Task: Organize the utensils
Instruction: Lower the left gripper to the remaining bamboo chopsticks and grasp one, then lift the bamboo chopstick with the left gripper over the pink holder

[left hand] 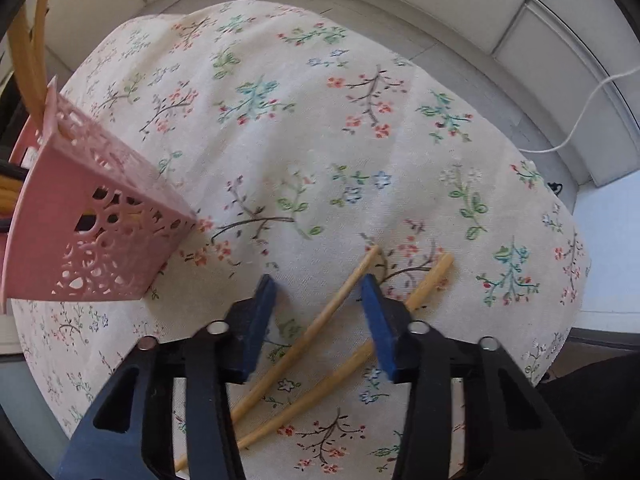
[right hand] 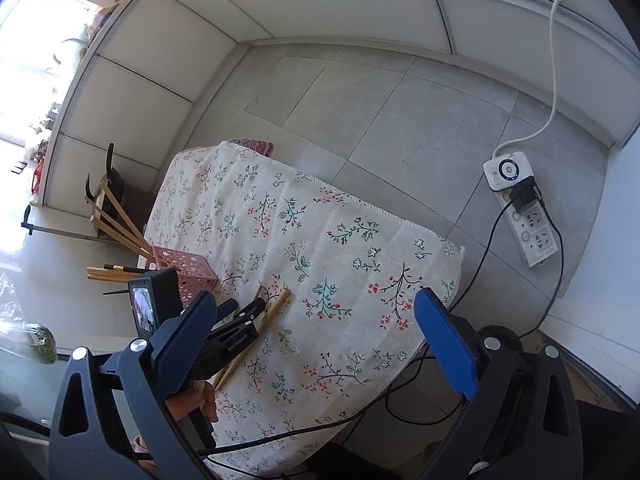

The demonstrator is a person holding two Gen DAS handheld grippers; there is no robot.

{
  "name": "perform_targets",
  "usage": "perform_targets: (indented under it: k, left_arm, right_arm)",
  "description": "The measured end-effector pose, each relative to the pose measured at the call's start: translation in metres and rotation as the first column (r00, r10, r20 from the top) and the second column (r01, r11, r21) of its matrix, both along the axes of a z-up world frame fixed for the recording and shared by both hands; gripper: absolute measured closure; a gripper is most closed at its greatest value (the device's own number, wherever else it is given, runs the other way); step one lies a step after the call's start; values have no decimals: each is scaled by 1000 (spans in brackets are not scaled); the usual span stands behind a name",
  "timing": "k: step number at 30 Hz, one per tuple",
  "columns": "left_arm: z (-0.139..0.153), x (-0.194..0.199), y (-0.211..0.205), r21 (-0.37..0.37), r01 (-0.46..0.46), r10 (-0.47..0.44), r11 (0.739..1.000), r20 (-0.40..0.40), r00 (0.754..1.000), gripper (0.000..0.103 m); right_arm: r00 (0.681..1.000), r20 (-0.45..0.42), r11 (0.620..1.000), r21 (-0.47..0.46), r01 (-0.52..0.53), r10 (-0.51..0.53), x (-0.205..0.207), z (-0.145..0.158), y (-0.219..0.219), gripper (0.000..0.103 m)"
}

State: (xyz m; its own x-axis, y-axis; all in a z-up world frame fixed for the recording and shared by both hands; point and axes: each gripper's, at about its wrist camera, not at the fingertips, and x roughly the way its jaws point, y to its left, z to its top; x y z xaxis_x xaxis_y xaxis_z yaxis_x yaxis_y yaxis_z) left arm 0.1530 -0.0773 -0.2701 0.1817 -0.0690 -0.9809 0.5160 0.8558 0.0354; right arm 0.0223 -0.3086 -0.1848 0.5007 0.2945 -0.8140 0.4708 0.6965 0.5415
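Both tongs are spread and pinch nothing. Left tongs (left hand: 318,292) hang low over the counter, their blue pads wide apart above two chopsticks; in the right wrist view they show from the side (right hand: 244,312), down at the cloth near the holder. Right tongs (right hand: 316,344) are held higher and farther back, jaws far apart, with only cloth and floor between them.

Floor (right hand: 400,120) of grey tiles runs to white wall panels behind. Counter (left hand: 320,120) is covered by a pale cloth with small flowers; the cloth's hem hangs over the edge in the right wrist view (right hand: 360,208).

Holder (left hand: 100,216), pink with cut-out patterns, stands on the left part of the cloth; the right wrist view shows it (right hand: 192,268) at the counter's left edge. Several chopsticks stick up and out of it, leaning left (right hand: 120,216).

A power strip (right hand: 524,216) lies on the floor to the right, well apart from the counter, with a white cable running up the wall and a black cable trailing toward the near edge.

Two loose chopsticks (left hand: 312,332) lie side by side on the cloth, slanting from lower left to upper right, one passing between the left pads, the other under the right-hand pad. They are near the holder but apart from it.
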Motion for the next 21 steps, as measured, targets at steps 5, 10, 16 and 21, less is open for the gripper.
perform_targets:
  k: [5,10,16,21]
  left_arm:
    - [0,-3,-18,-40,20,-19,999,19,1000,84]
    - [10,-22,-9,-47,39,-33,998,132,991,96]
    - [67,-56,31,-127,5,29,992,268,963,99]
    - [112,-88,72,-212,-71,143,975,348,926,99]
  right_arm:
    - [999,-31,1000,-25,-16,15,4,-9,4,7]
    - [997,-77,999,-18,-33,32,14,-26,12,7]
    - [989,-123,994,-66,-90,82,34,-44,42,7]
    - [967,-167,972,-99,-212,194,72,-62,96,22]
